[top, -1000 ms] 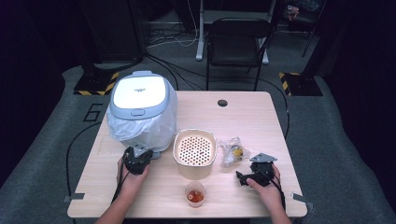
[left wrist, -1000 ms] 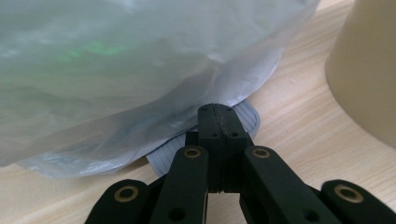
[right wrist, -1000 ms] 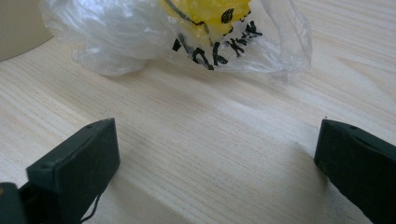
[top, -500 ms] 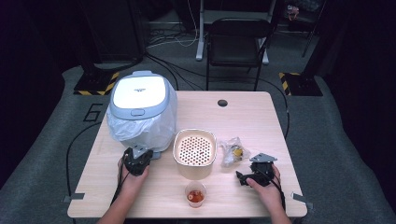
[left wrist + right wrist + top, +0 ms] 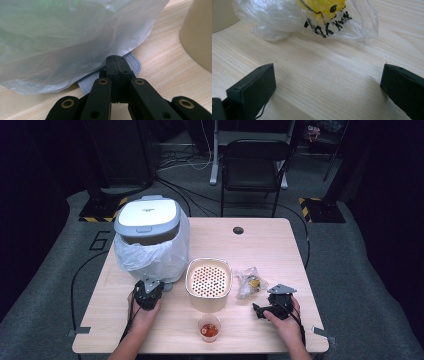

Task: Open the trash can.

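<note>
A bin with a white lid [image 5: 147,219] and a clear plastic liner [image 5: 70,35] stands at the table's left. My left gripper [image 5: 149,286] [image 5: 116,63] rests just in front of it, jaws shut with nothing between them, tips over the bin's grey ribbed pedal [image 5: 86,83]. A beige perforated container [image 5: 209,280] sits mid-table, with a small clear cup [image 5: 209,329] of orange-red contents in front of it. To the right lies a crumpled clear bag with something yellow inside [image 5: 250,282] [image 5: 312,17]. My right gripper [image 5: 262,309] [image 5: 328,82] rests on the table short of that bag, jaws wide open and empty.
The wooden table [image 5: 260,245] has a round cable hole [image 5: 238,230] near its far edge. A black chair [image 5: 255,170] stands behind the table. Cables trail from both grippers off the near edge. The beige container's wall [image 5: 197,32] is close to the right of my left gripper.
</note>
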Demonstrator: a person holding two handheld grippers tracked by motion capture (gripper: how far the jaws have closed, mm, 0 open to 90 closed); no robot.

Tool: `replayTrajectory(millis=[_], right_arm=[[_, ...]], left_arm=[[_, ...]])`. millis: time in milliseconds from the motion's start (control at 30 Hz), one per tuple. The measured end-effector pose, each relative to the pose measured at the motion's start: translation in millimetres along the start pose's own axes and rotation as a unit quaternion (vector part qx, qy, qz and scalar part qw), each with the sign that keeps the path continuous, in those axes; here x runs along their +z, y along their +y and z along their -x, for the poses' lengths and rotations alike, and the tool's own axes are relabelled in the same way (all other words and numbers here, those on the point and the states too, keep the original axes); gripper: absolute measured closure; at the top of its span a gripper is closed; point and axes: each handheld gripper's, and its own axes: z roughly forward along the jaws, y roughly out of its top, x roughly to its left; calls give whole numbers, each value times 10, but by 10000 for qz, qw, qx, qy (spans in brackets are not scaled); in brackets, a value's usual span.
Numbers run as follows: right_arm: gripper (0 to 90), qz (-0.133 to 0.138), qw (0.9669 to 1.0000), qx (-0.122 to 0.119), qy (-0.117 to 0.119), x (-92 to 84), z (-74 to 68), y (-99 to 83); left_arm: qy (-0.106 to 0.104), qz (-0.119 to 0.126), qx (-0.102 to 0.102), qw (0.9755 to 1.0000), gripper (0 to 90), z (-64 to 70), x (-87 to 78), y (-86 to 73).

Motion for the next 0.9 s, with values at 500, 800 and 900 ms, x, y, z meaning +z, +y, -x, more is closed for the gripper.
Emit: replayTrajectory(millis=[500, 800, 900], right_arm=[[14, 15, 10000, 13, -34, -8, 1, -4], [35, 12, 10000, -6, -63, -19, 6, -8], [134, 56, 9999, 62, -106, -36, 4, 0]], left_arm=[[109, 21, 146, 9998, 900, 42, 38, -73], [175, 83, 211, 9996, 900, 51, 37, -75], [123, 65, 150, 9998, 900, 45, 36, -76]])
